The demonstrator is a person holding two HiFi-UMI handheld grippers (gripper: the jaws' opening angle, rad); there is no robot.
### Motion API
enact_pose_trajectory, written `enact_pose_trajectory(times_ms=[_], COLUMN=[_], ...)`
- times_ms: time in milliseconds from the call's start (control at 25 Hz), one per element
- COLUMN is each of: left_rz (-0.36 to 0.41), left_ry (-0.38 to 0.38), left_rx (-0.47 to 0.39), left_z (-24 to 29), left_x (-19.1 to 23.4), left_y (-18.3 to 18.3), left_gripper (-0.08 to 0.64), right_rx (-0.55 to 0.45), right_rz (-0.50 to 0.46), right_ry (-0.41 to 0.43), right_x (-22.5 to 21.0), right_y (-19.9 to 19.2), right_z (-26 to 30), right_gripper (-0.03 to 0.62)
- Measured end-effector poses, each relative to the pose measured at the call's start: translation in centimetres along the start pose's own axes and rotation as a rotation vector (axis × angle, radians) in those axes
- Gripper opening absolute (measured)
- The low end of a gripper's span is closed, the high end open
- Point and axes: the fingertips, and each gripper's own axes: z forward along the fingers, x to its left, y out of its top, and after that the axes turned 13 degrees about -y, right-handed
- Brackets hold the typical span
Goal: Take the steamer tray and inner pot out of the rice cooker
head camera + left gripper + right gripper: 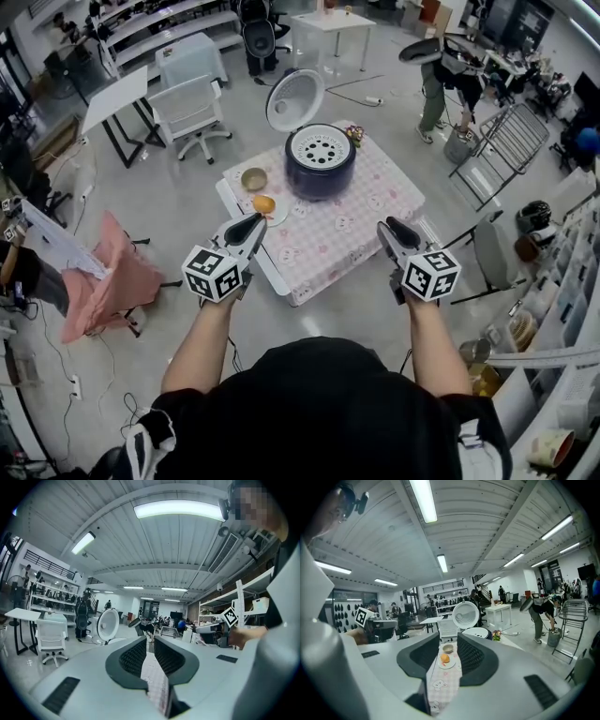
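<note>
The dark blue rice cooker [319, 167] stands at the far side of the table with the pink checked cloth [361, 220], its white lid [294, 98] swung up. A white steamer tray [319, 147] with round holes sits in its top; the inner pot is hidden under it. My left gripper [253, 223] and right gripper [388, 226] hover side by side over the table's near edge, well short of the cooker. Both are open with nothing between the jaws, the left gripper [150, 640] only narrowly and the right gripper [449, 641] wider. The right gripper view shows the tray [477, 632] and lid [465, 615] ahead.
A small bowl [253, 178] and an orange on a plate [264, 204] sit left of the cooker, a small flower pot [354, 134] behind it. A white chair [192, 108], a pink-draped chair [117, 277], a grey chair [487, 255] and a metal rack [506, 141] ring the table. A person [441, 70] bends over beyond.
</note>
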Motion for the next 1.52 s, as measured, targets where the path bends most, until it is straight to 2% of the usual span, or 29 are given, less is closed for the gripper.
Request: enact_pose_trajectory(times_ms=[40,80,160,320,840,1120,1520], left_rz=[-0.003,-0.005,-0.005,-0.002,-0.006,-0.004,-0.005], left_ry=[-0.003,-0.004,0.001,0.009,0.021,0.015,0.075], left_rx=[0.005,0.011,0.022,0.030,0.001,0.027,0.051], left_z=[0.0,-0.1,-0.2,-0.7,-0.7,2.3,9.8], left_x=[0.1,0.2,0.4,0.6,1.2,1.8,3.6], left_y=[-0.1,-0.2,-0.3,-0.3,-0.1,-0.4,-0.3], left_gripper=[0.077,0.130,0.182,0.242,0.249,0.249,0.249], right_rx=[0.006,0.010,0.014,0.008,0.027,0.042,0.064], right_rz=[-0.012,-0.022,-0.039,-0.052,-0.067,-0.051,-0.014], right_ry=[-0.007,-0.013,-0.021,-0.034,-0.040,-0.040,0.031], right_x=[0.0,0.1,0.3,0.6,0.1,-2.5,-9.5], right_y=[-0.1,-0.3,-0.4,0.0,-0.2,-0.8,0.0], right_z=[0.1,0.2,0.2,-0.1,0.1,1.7,7.6], right_gripper=[0.154,0.183,0.229,0.267,0.276,0.282,0.284])
